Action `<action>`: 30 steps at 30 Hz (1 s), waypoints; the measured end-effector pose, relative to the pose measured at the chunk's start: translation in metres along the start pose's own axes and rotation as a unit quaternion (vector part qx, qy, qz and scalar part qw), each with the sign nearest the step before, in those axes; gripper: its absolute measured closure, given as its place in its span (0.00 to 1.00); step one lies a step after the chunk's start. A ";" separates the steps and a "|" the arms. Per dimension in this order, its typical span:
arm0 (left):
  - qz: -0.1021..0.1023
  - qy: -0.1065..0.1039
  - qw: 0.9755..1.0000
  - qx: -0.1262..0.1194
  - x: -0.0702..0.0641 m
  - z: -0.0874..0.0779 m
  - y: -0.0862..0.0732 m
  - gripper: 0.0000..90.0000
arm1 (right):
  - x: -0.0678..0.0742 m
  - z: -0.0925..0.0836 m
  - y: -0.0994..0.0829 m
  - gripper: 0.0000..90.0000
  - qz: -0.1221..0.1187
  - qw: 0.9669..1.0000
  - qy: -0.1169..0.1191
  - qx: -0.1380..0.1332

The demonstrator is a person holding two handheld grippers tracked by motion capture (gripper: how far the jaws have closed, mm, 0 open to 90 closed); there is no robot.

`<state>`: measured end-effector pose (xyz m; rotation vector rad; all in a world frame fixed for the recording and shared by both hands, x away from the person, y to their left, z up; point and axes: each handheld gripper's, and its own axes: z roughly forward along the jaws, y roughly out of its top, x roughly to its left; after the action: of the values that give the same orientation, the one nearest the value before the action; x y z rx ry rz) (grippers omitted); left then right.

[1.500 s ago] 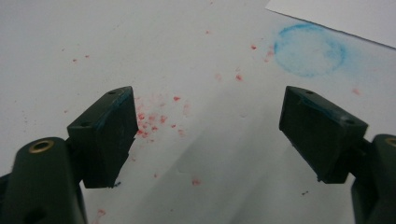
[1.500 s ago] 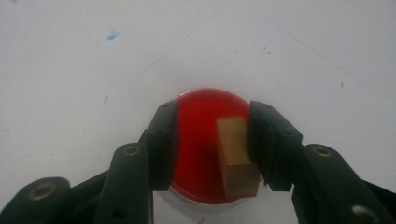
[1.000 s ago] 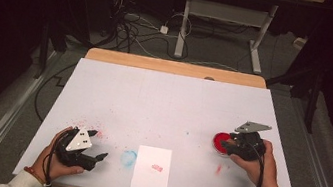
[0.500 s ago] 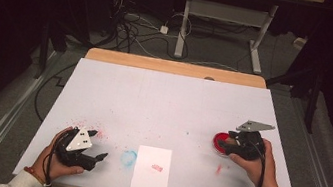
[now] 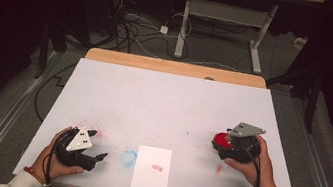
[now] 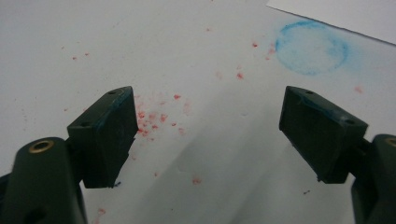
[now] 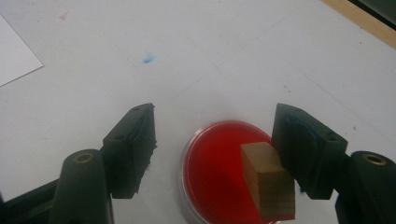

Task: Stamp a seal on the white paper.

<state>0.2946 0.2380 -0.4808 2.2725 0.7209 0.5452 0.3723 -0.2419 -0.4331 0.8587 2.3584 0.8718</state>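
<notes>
A round red ink pad lies on the white table at the right. A small wooden block stands on the pad, its lower end stained red. My right gripper is open. Its jaws stand either side of the pad, and the block is close against the right jaw. In the high view the right gripper points left at the pad. My left gripper is open and holds nothing. It hangs low over red specks near the front left.
A white sheet of paper with a small red mark lies at the front middle. Beside it is a faint blue ring stain. The table's far wooden edge borders a floor with cables.
The right gripper has shifted slightly at the red pad. The left gripper has stayed where it was.
</notes>
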 end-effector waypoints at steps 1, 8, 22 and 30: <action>0.000 0.000 1.000 0.000 0.000 0.000 0.000 0.21 | 0.000 0.000 0.000 0.34 0.002 1.000 -0.002 0.000; 0.000 -0.001 1.000 0.001 0.000 0.000 0.000 0.21 | 0.001 -0.001 -0.002 0.33 0.006 1.000 -0.007 -0.016; 0.000 -0.001 1.000 0.003 0.000 0.001 0.000 0.21 | 0.006 -0.007 0.003 0.48 0.008 0.998 0.033 -0.055; 0.001 -0.001 1.000 0.003 0.000 0.001 0.000 0.21 | 0.004 -0.013 0.004 0.49 0.012 0.997 0.019 -0.078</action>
<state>0.2949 0.2375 -0.4813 2.2792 0.7217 0.5424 0.3631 -0.2424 -0.4224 0.8156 2.2801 1.0753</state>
